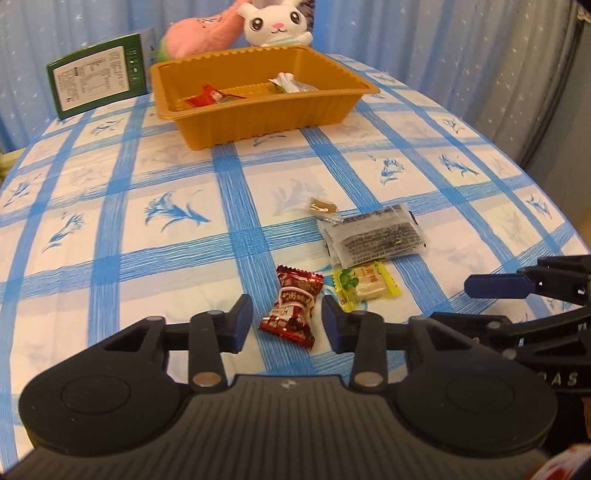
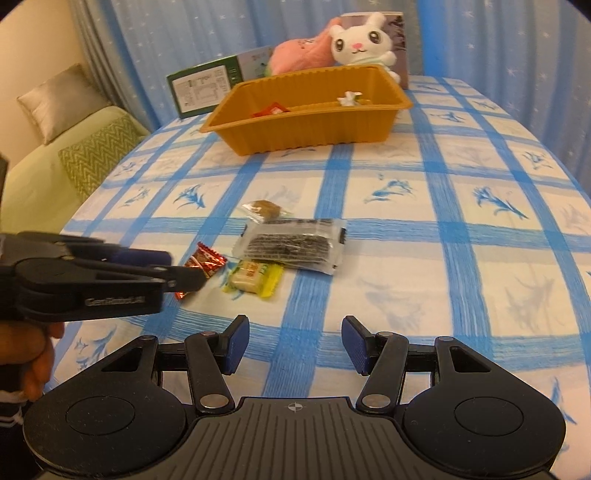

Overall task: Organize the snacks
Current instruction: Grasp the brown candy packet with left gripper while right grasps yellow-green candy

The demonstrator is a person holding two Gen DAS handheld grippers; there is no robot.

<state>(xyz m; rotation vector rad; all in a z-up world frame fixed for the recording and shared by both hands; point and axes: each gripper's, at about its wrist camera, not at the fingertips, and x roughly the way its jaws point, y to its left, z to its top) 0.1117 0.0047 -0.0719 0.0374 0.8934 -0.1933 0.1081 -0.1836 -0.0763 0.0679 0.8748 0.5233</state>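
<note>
A red candy (image 1: pixel 291 310) lies on the blue-checked tablecloth (image 1: pixel 147 206) between the pads of my left gripper (image 1: pixel 288 321). A thin gap shows on each side, so the jaws stand open around it. In the right wrist view the left gripper (image 2: pixel 192 275) covers part of the red candy (image 2: pixel 207 258). Just right of it lie a yellow-green candy (image 1: pixel 365 284), a dark clear-wrapped packet (image 1: pixel 376 236) and a small brown sweet (image 1: pixel 323 206). My right gripper (image 2: pixel 295 343) hovers open over bare cloth, short of the yellow-green candy (image 2: pixel 255 278). The orange tray (image 1: pixel 258 114) holds a red packet (image 1: pixel 210 96) and a silver one (image 1: pixel 290 83).
A green box (image 1: pixel 98 79) stands left of the tray, with a white plush rabbit (image 1: pixel 277 24) and a pink plush (image 1: pixel 199 37) behind it. Blue curtains hang behind the table. A sofa with cushions (image 2: pixel 74 155) is past the table's left edge.
</note>
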